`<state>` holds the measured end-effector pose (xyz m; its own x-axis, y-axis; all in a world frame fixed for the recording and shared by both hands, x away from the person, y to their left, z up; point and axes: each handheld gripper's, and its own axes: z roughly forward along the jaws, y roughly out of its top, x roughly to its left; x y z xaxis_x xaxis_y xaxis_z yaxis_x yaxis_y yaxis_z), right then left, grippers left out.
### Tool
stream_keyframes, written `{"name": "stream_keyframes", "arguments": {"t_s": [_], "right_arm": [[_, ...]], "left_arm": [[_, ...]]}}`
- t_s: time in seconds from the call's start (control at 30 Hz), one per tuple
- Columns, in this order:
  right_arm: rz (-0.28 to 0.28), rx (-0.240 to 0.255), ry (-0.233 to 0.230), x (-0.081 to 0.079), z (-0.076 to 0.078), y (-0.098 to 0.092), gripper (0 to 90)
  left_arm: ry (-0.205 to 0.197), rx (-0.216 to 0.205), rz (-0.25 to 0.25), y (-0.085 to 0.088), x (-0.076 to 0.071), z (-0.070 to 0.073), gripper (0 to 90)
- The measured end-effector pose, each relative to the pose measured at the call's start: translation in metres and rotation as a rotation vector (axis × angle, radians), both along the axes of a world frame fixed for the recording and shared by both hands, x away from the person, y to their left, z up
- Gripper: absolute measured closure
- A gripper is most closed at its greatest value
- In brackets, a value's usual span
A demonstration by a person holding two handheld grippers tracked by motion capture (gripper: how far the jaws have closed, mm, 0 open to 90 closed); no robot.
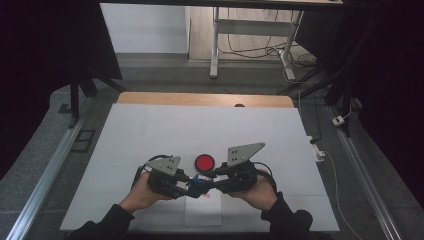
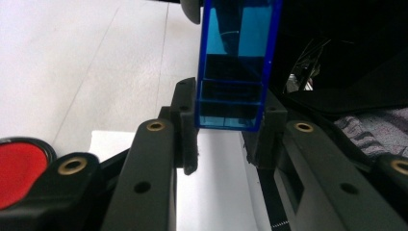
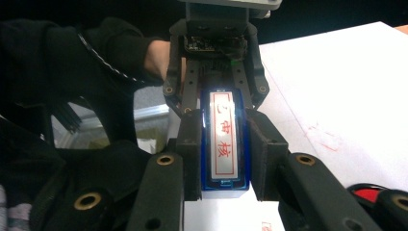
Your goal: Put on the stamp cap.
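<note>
A blue see-through stamp [image 1: 200, 184] with a white label in red characters [image 3: 222, 134] hangs between my two grippers, low over the table's near middle. My left gripper [image 1: 188, 189] is shut on one end of it; in the left gripper view the blue case [image 2: 238, 43] stands up between the jaws of that gripper [image 2: 230, 130]. My right gripper [image 1: 212, 186] is shut on the other end, its jaws [image 3: 224, 159] pressed to both long sides. In the right gripper view the left gripper [image 3: 220, 98] faces me from the far end. A hand holds each gripper.
A round red pad [image 1: 204, 162] lies just beyond the grippers. A small white paper [image 1: 202, 215] with red print marks [image 1: 207, 196] lies under them on the white table cover [image 1: 150, 135]. Rails run along both table sides; a desk frame [image 1: 215, 45] stands beyond.
</note>
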<state>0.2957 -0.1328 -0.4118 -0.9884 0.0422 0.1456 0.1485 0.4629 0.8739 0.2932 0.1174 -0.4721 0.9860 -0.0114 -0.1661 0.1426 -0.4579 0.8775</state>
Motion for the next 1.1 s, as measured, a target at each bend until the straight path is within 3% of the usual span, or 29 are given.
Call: {"name": "stream_keyframes", "arguments": {"t_s": [0.37, 0.63, 1.1], "right_arm": [[-0.033, -0.007, -0.025, 0.001, 0.001, -0.003, 70.0], [-0.046, -0.010, -0.041, 0.001, 0.003, -0.005, 69.9], [-0.085, -0.026, -0.064, -0.001, 0.007, -0.009, 69.9]], "left_arm": [[-0.012, 0.053, 0.080, -0.002, -0.003, -0.004, 54.4], [0.007, 0.090, 0.132, -0.002, -0.008, -0.007, 47.2], [0.006, 0.136, 0.282, 0.015, -0.025, 0.001, 31.5]]}}
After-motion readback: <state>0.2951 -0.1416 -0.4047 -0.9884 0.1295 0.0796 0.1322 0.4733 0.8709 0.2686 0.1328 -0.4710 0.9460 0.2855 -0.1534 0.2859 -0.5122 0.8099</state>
